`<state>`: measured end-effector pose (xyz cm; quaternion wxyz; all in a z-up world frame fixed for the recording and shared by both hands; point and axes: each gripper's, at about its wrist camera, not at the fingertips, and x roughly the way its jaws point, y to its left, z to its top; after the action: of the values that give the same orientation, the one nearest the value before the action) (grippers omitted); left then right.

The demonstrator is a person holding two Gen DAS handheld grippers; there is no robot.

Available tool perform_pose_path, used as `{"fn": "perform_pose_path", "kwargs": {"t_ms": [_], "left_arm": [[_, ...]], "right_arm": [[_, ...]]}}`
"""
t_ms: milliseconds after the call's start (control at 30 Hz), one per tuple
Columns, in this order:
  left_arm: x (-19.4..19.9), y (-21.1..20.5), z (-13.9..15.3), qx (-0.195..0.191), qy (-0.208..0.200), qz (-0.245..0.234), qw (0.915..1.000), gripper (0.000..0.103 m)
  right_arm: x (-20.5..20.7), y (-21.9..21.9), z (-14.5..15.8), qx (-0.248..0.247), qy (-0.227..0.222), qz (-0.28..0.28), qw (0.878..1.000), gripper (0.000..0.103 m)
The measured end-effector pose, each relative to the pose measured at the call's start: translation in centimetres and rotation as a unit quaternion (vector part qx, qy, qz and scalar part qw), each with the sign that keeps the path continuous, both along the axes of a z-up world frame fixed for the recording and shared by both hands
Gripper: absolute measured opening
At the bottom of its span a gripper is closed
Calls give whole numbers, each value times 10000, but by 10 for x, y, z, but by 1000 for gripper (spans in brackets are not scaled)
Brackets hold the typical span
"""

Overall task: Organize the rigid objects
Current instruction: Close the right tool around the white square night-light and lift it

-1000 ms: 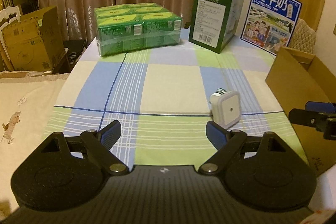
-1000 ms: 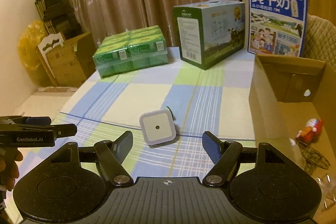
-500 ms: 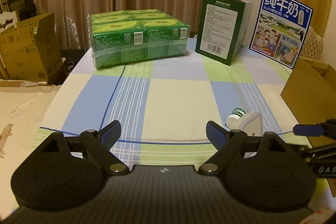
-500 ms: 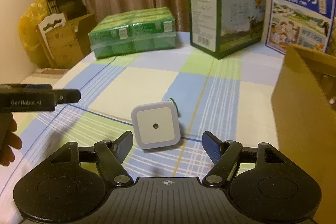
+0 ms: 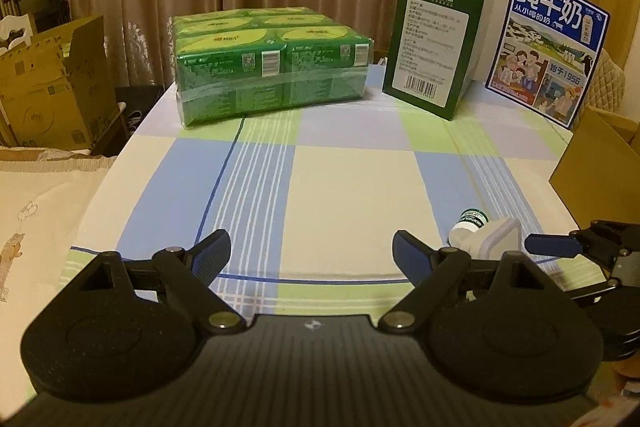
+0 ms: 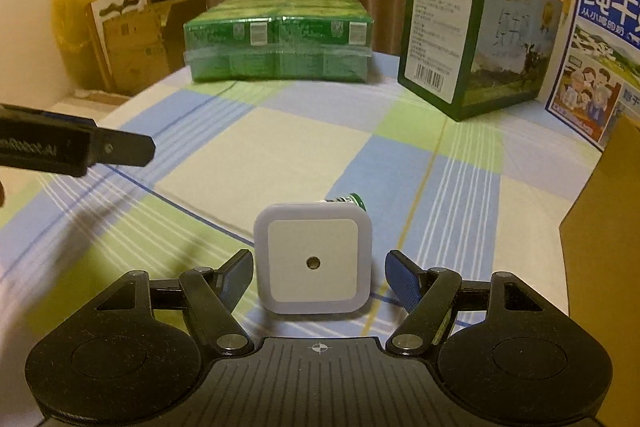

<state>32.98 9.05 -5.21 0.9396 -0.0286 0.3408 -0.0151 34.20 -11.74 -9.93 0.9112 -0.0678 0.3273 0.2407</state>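
**Right wrist view: night light framed by the claw, small bottle right behind it**

Right wrist view shows the right claw (image 6: 319, 277) released, its two blue pads (image 6: 401, 282) standing either side of the white square night light (image 6: 313, 263) without touching it. The light sits upright on the checked worktop (image 6: 256, 151), squarely between the jaws, with a gap on each side.

Risks, as I judge them:

- Just behind the light, on the far side from the claw, lies a small green-capped bottle (image 6: 351, 199) — apparently touching or nearly so. A further push forward could shove the light into it and send the bottle rolling.
- The light's faces look smooth and its corners rounded, so pads closing off-centre might twist it or squeeze it out.
- It stands on a narrow edge — a nudge from one pad before the other could tip it flat.

The left claw (image 5: 311, 254) hangs released and empty, well to the left of the light. The cardboard box (image 6: 600, 227) rises close on the right; a swing toward it could clip its wall.
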Motion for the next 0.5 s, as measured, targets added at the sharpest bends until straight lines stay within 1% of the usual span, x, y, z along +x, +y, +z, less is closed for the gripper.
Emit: {"fn": "perform_pose_path", "kwargs": {"t_ms": [133, 433, 467, 500], "left_arm": [[0, -3, -1, 24, 39, -63, 10000, 85], [0, -5, -2, -7, 99, -104, 9999, 85], [0, -6, -2, -7, 109, -117, 9999, 85], [0, -7, -2, -6, 113, -139, 9998, 85]], "right_arm": [[3, 0, -2, 124, 46, -1, 9999, 70], [6, 2, -3, 165, 35, -34, 9999, 69], [5, 3, -2, 158, 31, -15, 9999, 62], [5, 3, -2, 139, 29, -2, 9999, 62]]}}
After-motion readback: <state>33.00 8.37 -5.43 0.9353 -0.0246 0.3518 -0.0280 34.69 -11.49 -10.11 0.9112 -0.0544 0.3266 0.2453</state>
